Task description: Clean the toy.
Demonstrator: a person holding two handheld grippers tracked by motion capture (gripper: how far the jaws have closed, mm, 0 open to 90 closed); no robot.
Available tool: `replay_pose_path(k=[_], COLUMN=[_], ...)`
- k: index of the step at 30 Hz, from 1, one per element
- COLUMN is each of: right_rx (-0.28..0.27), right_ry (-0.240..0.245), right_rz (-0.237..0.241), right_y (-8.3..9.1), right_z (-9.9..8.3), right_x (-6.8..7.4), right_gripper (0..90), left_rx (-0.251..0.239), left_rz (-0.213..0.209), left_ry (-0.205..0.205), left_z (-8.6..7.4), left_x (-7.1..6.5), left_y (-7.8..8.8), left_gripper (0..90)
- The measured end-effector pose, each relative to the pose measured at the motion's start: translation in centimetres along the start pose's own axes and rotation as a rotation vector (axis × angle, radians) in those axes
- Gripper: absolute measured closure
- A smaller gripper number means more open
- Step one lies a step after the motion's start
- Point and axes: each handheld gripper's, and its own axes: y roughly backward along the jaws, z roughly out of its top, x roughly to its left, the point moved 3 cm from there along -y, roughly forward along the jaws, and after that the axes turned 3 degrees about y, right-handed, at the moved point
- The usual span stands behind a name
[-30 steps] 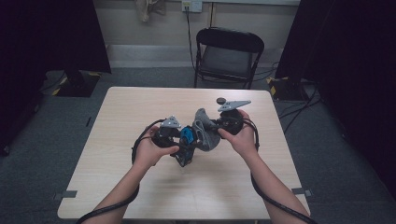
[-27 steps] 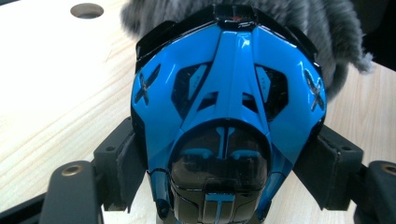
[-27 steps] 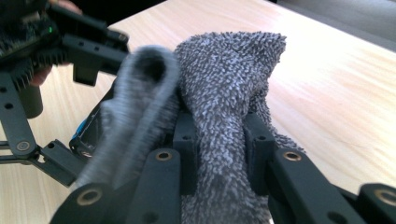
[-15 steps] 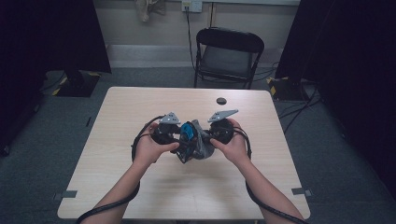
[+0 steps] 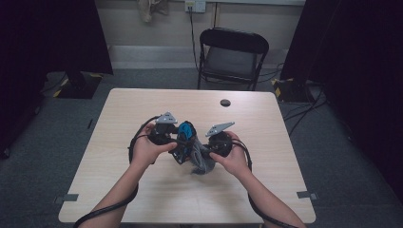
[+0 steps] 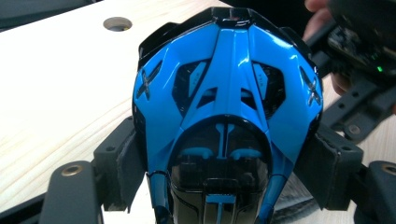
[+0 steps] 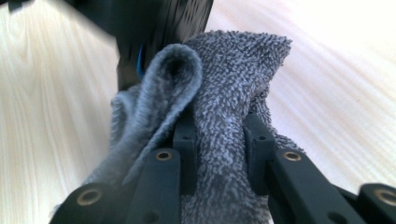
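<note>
Table [image 5: 142, 190] mid-surface: left gripper [image 6: 224, 186] clamped wide on blue-black toy [image 6: 227, 98]; right gripper [image 7: 219, 140], at its 3 o'clock, pinched tight on grey cloth [image 7: 224, 93].

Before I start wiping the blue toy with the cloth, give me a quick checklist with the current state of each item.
1. Left hand-held gripper clamped on the blue toy from both sides: ok.
2. Right hand-held gripper shut on the grey cloth: ok.
3. Cloth folded, with enough sticking out past the jaws to wipe: ok.
4. Cloth touching the toy: cannot tell; in the high view they sit close together.
5. Toy lifted off the table: cannot tell.
6. Hole in the table well away from the work: ok.
</note>
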Motion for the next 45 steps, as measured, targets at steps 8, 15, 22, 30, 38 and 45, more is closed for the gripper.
replay_pose_path(k=[8, 15, 22, 30, 38, 45], right_rx=[-0.033, -0.057, -0.078, -0.072, -0.066, -0.058], right_ry=[-0.065, -0.104, -0.176, -0.246, -0.275, -0.298], right_rz=[-0.063, -0.143, -0.208, -0.246, -0.263, -0.269], right_y=[2.7, 6.1, 7.1, 6.5, 5.9, 5.5], right_z=[-1.7, -2.7, -4.4, -6.6, -8.0, -9.0], right_x=[-2.7, -5.4, -7.9, -9.8, -10.7, -11.3], right_gripper=[72.1, 72.0, 71.8, 71.6, 71.2, 71.0], left_rx=[0.04, 0.09, 0.131, 0.132, 0.141, 0.144], left_rz=[0.047, 0.091, 0.132, 0.159, 0.162, 0.163], left_ry=[0.019, 0.034, 0.074, 0.09, 0.077, 0.087], left_z=[-1.5, -2.8, -4.4, -4.3, -4.0, -4.4], left_x=[1.7, 3.4, 5.3, 6.7, 7.0, 7.4], left_y=[1.8, 2.7, 2.8, 2.6, 0.6, -2.0], left_gripper=[24.7, 24.7, 24.7, 24.7, 24.6, 24.6])
